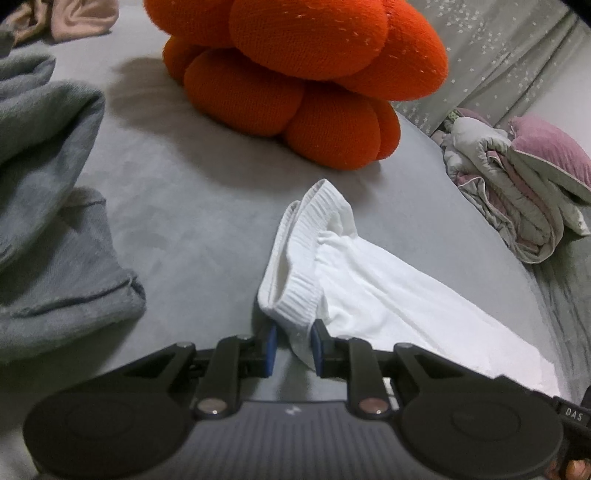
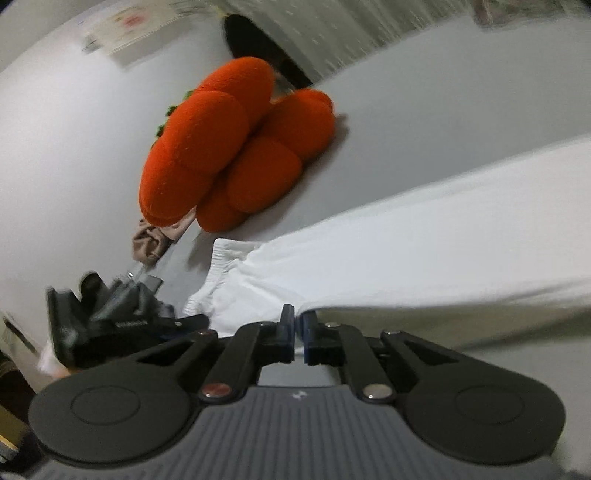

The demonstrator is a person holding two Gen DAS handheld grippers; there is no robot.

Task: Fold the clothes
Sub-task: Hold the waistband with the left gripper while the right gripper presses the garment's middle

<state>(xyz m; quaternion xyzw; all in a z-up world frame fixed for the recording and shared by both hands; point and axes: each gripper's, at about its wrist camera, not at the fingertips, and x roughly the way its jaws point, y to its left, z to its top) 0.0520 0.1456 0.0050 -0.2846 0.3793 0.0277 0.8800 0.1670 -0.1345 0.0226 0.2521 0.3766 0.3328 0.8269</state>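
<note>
White shorts with a ribbed elastic waistband (image 1: 354,280) lie on the grey bed, stretched between my two grippers. My left gripper (image 1: 293,349) is shut on the waistband corner, cloth pinched between its blue pads. In the right wrist view the same shorts (image 2: 388,266) spread away to the right. My right gripper (image 2: 298,334) is shut on the near edge of the white cloth. The left gripper (image 2: 122,317) also shows in the right wrist view, at the waistband's left end.
A large orange knotted cushion (image 1: 295,70) sits on the bed behind the shorts. A grey garment (image 1: 48,206) lies at the left, a pink one (image 1: 70,18) at the far left corner. Folded bedding with a mauve pillow (image 1: 524,184) lies at the right.
</note>
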